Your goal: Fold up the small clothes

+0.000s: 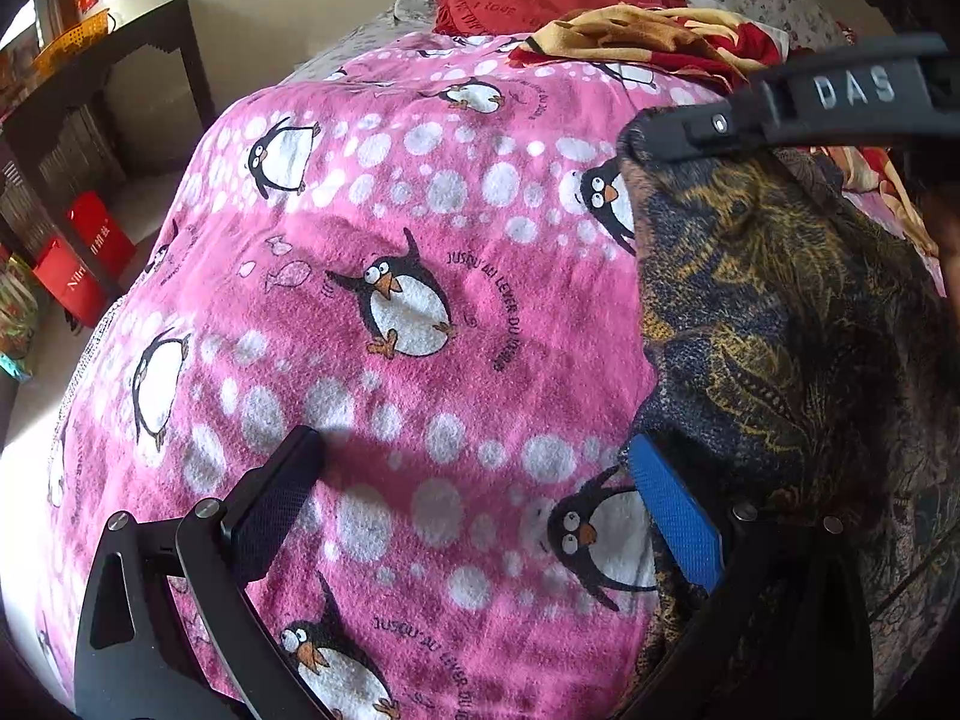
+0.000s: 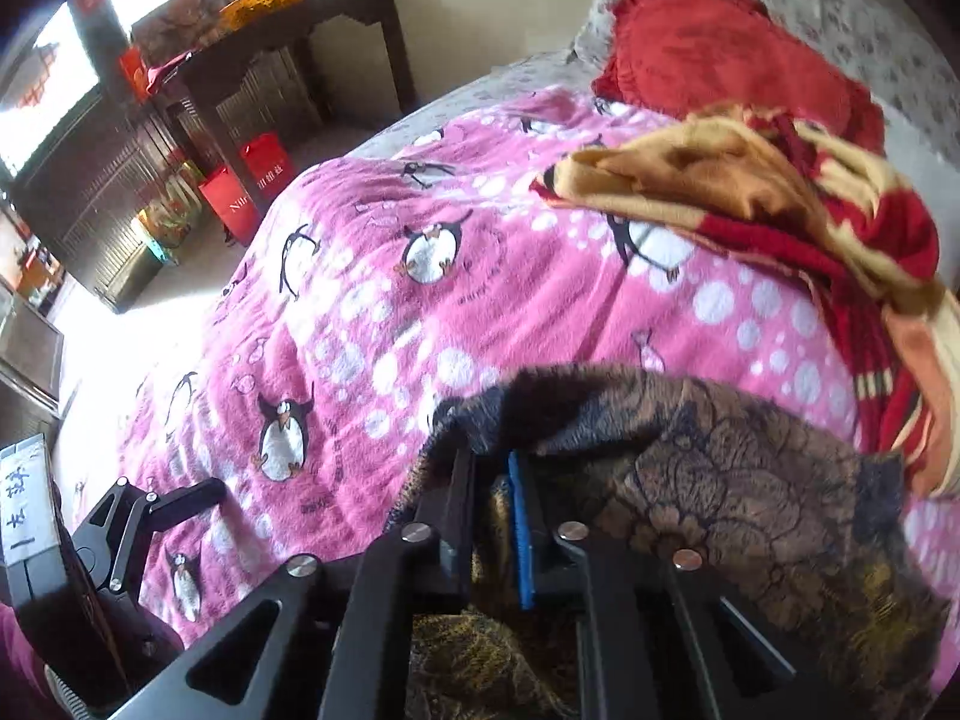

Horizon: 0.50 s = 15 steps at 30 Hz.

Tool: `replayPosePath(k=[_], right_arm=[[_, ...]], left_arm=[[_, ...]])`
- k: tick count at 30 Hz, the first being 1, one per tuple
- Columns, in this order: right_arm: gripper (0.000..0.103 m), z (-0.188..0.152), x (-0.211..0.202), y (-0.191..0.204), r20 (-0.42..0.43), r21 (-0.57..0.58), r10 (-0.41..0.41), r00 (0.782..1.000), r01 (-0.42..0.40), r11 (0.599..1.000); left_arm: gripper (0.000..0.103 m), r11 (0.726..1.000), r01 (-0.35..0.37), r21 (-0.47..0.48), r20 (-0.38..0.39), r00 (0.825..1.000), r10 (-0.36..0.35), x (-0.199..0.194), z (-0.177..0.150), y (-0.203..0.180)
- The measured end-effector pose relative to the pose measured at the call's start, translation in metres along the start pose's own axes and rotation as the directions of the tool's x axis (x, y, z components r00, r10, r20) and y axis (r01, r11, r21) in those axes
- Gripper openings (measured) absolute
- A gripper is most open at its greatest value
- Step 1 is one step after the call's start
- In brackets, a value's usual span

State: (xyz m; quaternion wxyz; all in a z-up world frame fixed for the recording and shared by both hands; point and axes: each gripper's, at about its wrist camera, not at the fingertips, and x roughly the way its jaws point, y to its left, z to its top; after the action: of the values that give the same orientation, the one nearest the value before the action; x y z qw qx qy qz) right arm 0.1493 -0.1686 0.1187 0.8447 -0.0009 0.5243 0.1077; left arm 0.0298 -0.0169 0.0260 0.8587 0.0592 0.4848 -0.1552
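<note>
Between the two fingers of my right claw [image 2: 493, 516], at 6 o'clock in the right wrist view, a fold of the dark brown-and-gold patterned cloth [image 2: 720, 480] is pinched tight, the black finger and the blue-padded one nearly together with the fabric bunched over their tips. That small garment spreads from there toward 4 o'clock, lying on the pink fleece blanket printed with penguins and white dots [image 2: 372, 312] that covers the bed.

My left claw [image 1: 474, 480] is spread wide and holds nothing. Its black finger sits at 7 o'clock over bare blanket [image 1: 390, 192], and its blue-padded finger [image 1: 672, 516] at 5 o'clock lies right at the edge of the patterned cloth [image 1: 780, 300]; whether it touches I cannot tell. In that left view the right claw [image 1: 636, 138] reaches in from 2 o'clock, gripping the cloth's upper corner.

Farther up the bed, at 1 o'clock, lies a crumpled red-and-tan striped garment [image 2: 780, 198], and beyond it a red frilled cushion [image 2: 720, 42]. Two red paper bags [image 2: 246, 186] stand on the floor at 10 o'clock.
</note>
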Motion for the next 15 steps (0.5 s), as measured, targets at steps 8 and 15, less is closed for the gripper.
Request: replayPosePath(k=[8,15], right_arm=[[0.005,0.022,0.004,-0.016,0.169,0.071,-0.004,0.986,-0.008,0.997],[0.042,-0.035,-0.083,-0.052,0.22,0.102,-0.057,0.974,0.035,0.994]], left_arm=[[0.102,1.0,0.006,-0.02,0.003,1.0,-0.006,-0.005,0.013,0.008],[0.102,0.998,0.037,-0.041,0.09,0.995,-0.033,-0.028,0.03,0.01]])
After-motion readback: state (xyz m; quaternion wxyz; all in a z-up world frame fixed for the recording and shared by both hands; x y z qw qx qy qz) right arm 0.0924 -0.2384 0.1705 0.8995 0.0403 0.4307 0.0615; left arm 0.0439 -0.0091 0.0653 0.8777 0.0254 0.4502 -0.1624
